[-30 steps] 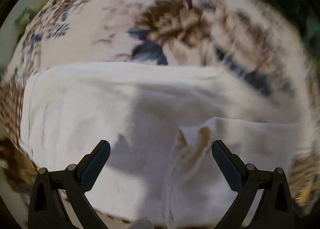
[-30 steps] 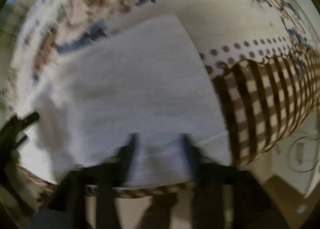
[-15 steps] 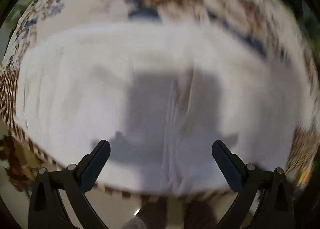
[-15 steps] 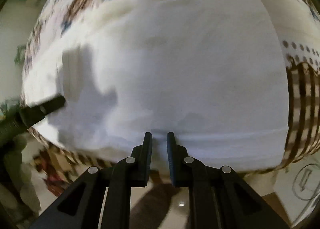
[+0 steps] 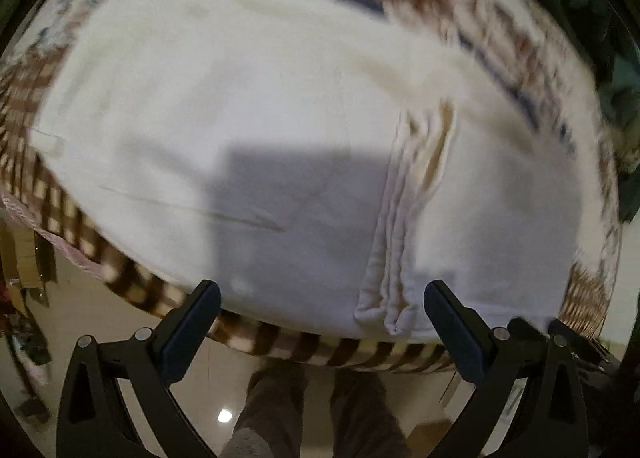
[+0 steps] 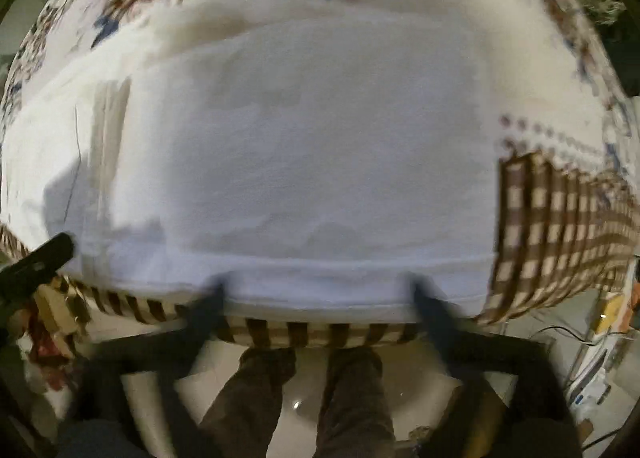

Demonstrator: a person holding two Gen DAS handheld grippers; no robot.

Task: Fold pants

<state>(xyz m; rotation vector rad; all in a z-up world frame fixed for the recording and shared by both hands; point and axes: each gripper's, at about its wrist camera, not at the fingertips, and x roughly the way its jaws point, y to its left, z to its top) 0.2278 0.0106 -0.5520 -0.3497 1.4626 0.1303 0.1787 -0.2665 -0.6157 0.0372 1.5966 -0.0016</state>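
The white pants (image 5: 248,130) lie flat on a table covered by a floral and brown-checked cloth (image 5: 500,42). A folded, layered edge (image 5: 396,258) runs up from the near side. My left gripper (image 5: 322,314) is open and empty, at the near table edge just short of the pants. In the right wrist view the white pants (image 6: 304,146) fill the middle. My right gripper (image 6: 316,306) is open, blurred by motion, its fingers either side of the near hem. The left gripper's tip (image 6: 40,262) shows at the left edge of the right wrist view.
The checked border of the cloth (image 6: 560,210) hangs over the table's near and right edges. The person's legs (image 6: 300,398) stand on the pale floor below. Dark green fabric (image 5: 592,18) lies at the far right. Clutter sits on the floor at right (image 6: 600,338).
My right gripper was shut at the hem half a second ago and has opened wide. Both grippers have drawn back toward the near table edge. The left stayed open.
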